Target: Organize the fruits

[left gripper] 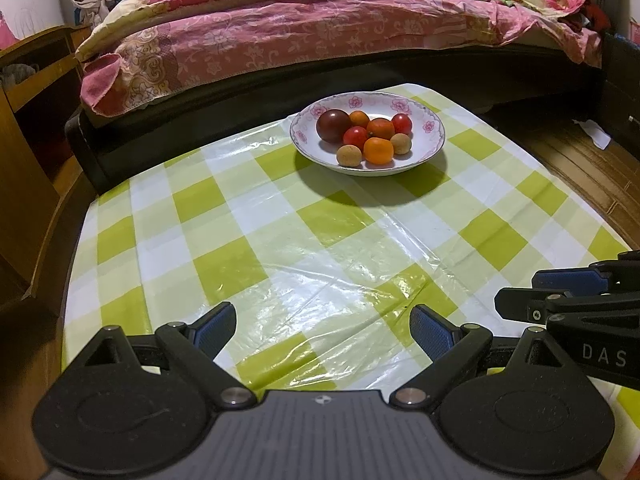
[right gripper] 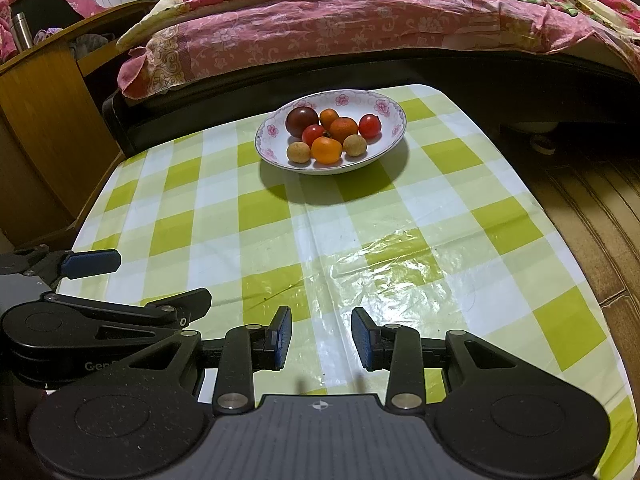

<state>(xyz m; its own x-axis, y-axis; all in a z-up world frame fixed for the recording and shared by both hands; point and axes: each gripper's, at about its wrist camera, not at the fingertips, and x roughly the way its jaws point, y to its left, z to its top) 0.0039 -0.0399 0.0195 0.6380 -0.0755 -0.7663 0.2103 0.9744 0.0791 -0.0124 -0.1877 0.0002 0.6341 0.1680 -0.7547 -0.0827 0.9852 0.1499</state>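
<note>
A white bowl with a pink flower rim (left gripper: pixel 430 126) (right gripper: pixel 390 110) stands at the far end of the table. It holds several small fruits: a dark plum (left gripper: pixel 333 125) (right gripper: pixel 301 121), red tomatoes (left gripper: pixel 355 137) (right gripper: pixel 369 125), orange mandarins (left gripper: pixel 378 150) (right gripper: pixel 327 149) and tan longans (left gripper: pixel 349 155) (right gripper: pixel 355 145). My left gripper (left gripper: pixel 322 330) is open and empty over the near table. My right gripper (right gripper: pixel 321 338) is open and empty beside it, and shows at the right edge of the left wrist view (left gripper: pixel 560 292).
The table wears a glossy green-and-white checked cloth (left gripper: pixel 280 240) (right gripper: pixel 400 240). A bed with a pink floral quilt (left gripper: pixel 280 28) (right gripper: pixel 320 28) runs behind the table. A wooden cabinet (left gripper: pixel 32 92) (right gripper: pixel 44 120) stands at the left. Wooden floor (right gripper: pixel 600 220) lies to the right.
</note>
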